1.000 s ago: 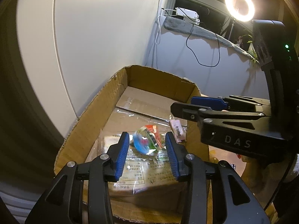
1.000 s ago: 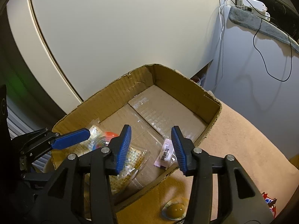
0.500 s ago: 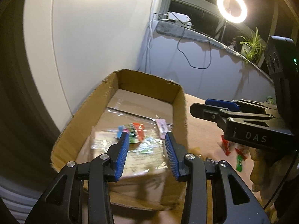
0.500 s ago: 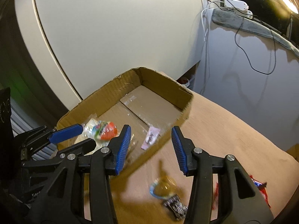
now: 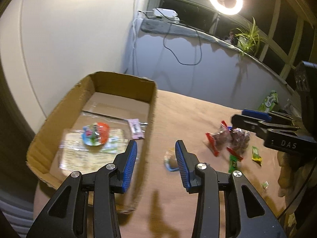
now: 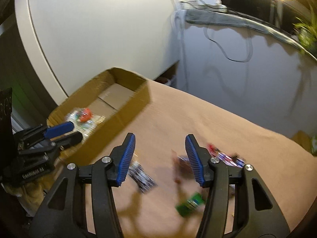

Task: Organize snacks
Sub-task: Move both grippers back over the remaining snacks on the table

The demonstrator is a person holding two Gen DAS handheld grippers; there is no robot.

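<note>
At the far left of the bench (image 5: pixel 198 111) sits the cardboard box (image 5: pixel 49 119), open at the top. Flat on its floor lies a clear printed packet (image 5: pixel 79 148), with a round red-and-blue snack pack (image 5: pixel 96 133) resting on top of it and a small pink wrapper (image 5: pixel 135 129) just beside, against the box's right wall.

The left hand-held gripper (image 5: pixel 156 163) hangs released over the box's right wall and the bare cloth next to it, its blue pads wide apart with nothing between them. Near its right pad a small round clear-wrapped snack (image 5: pixel 170 158) lies on the bench.

Further right, loose on the bench, are two red-edged bags of dark snacks (image 5: pixel 227 138), a green packet (image 5: pixel 233 161) and a small yellow-green one (image 5: pixel 256 154).

The right hand-held gripper (image 6: pixel 160 157) is likewise released, hovering above this scatter (much of it blurred): a dark striped packet (image 6: pixel 141 175) lies near its left pad, a green packet (image 6: pixel 190 203) below its right pad, and red-and-blue wrappers (image 6: pixel 227 155) beyond.
</note>
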